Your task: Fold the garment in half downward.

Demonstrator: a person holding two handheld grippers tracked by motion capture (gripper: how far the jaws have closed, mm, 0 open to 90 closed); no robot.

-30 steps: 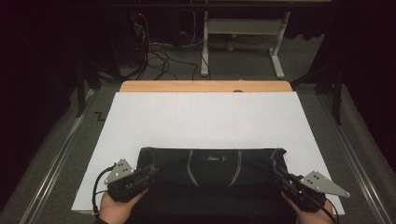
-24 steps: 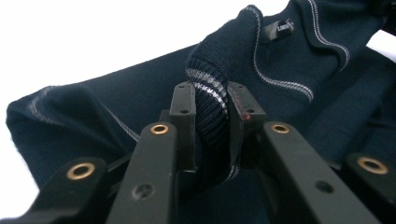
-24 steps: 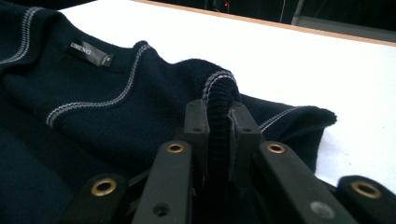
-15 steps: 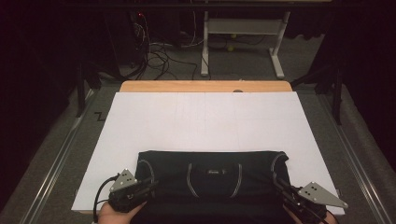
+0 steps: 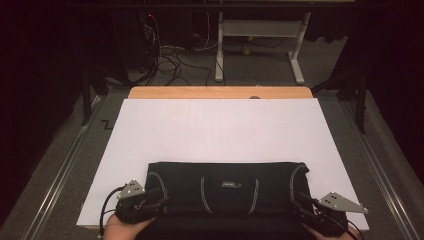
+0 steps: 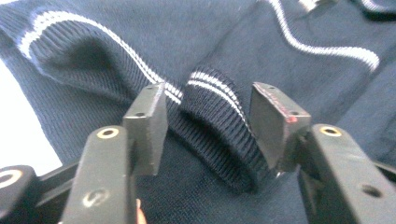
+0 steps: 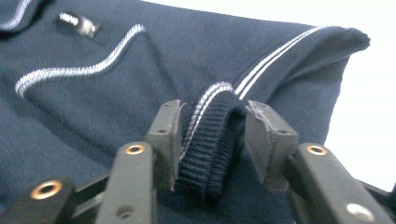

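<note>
sweater [image 5: 227, 187], dark with white stripes, folded flat at the near edge of the white sheet [image 5: 220, 130] on the table [image 5: 220, 92]. left gripper [image 6: 205, 109] and right gripper [image 7: 212, 126] sit at its two ends; jaws have just been opening, each ribbed cuff loose between them, probably letting go after the fold.

The high view is dim around its edges, and light from above falls brightly on the white sheet [image 5: 220, 135], leaving the floor behind it in near darkness. In both gripper views the sheet past the jaws is blown out to glare. The nearest jaw parts are soft, and the dark knit [image 6: 219, 116] beyond the fingertips blurs with distance.
</note>
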